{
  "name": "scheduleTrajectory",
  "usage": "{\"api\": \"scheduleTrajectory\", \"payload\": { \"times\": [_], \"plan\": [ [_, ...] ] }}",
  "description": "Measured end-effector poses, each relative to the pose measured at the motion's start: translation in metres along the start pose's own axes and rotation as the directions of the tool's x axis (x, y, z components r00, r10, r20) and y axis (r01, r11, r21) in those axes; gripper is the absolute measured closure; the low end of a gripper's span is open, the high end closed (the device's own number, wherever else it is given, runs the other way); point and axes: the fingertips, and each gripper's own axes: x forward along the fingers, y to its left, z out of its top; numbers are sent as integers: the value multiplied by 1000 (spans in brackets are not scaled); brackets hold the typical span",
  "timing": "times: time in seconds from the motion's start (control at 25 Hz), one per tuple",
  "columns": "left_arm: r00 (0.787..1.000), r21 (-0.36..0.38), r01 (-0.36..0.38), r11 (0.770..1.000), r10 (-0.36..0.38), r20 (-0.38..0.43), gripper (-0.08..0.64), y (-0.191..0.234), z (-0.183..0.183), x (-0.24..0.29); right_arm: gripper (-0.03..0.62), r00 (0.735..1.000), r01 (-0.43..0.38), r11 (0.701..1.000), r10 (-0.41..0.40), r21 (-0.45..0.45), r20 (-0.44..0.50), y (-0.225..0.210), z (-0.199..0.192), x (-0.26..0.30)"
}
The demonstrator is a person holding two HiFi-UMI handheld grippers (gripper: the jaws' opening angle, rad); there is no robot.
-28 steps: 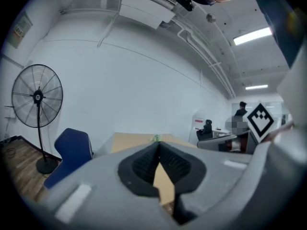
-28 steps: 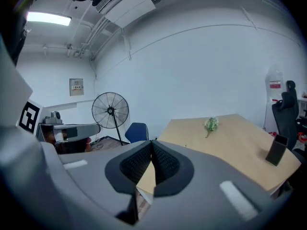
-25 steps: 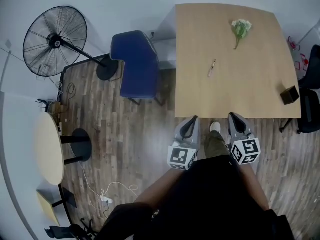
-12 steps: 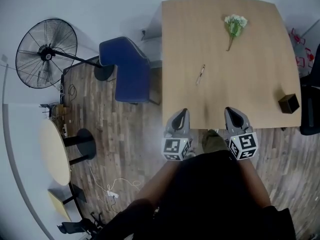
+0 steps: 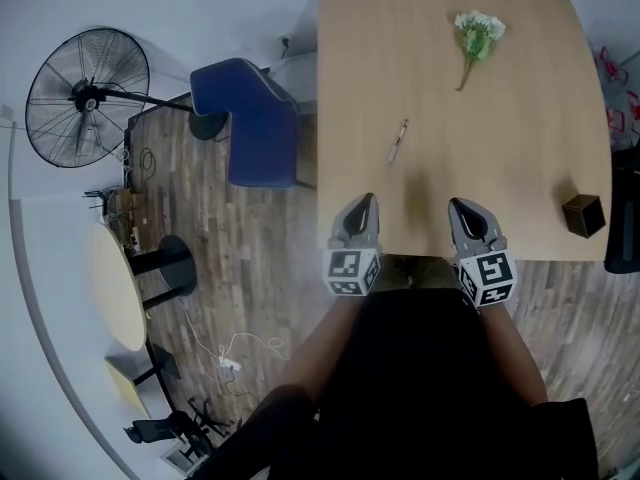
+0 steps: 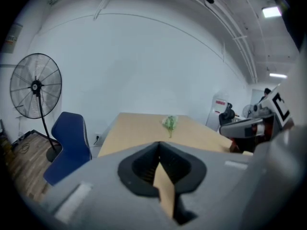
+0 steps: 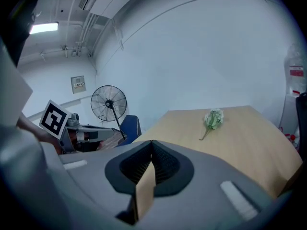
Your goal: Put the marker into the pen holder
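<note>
I had the left gripper (image 5: 366, 202) and right gripper (image 5: 457, 208) at the table's (image 5: 520, 118) near edge, both with fingers pressed together on nothing. The marker (image 5: 398, 141) lay ahead between them, well apart from the pen holder (image 5: 583, 215) near the right edge.

Wooden table (image 5: 510, 158): marker (image 5: 398, 141), flower sprig (image 5: 475, 33), dark pen holder (image 5: 583, 215).

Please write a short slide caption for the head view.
Left gripper and right gripper, both shut, over the table edge; marker and pen holder ahead.
</note>
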Motion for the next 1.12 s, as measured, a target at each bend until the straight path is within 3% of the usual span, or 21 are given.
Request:
{"api": "scheduleTrajectory", "payload": {
  "times": [0.36, 0.52, 0.72, 0.88, 1.12],
  "plan": [
    [994, 38, 43, 998, -39, -98, 557, 13, -18, 56, 589, 999, 16, 997, -13, 76, -35, -14, -12, 22],
    [986, 21, 76, 997, -72, -150, 555, 21, -34, 96, 589, 999, 20, 995, -15, 95, -50, -21, -23, 30],
    [969, 45, 116, 992, -104, -224, 494, 30, -57, 148, 589, 997, 18, 992, -8, 126, -75, -22, -43, 36],
    [942, 71, 93, 993, -65, -329, 455, 40, -85, 186, 589, 995, 30, 991, -17, 131, -95, -31, -55, 41],
    [896, 29, 147, 989, -120, -428, 445, 45, -114, 227, 589, 995, 55, 989, -42, 138, -92, -51, -58, 52]
  ]
}}
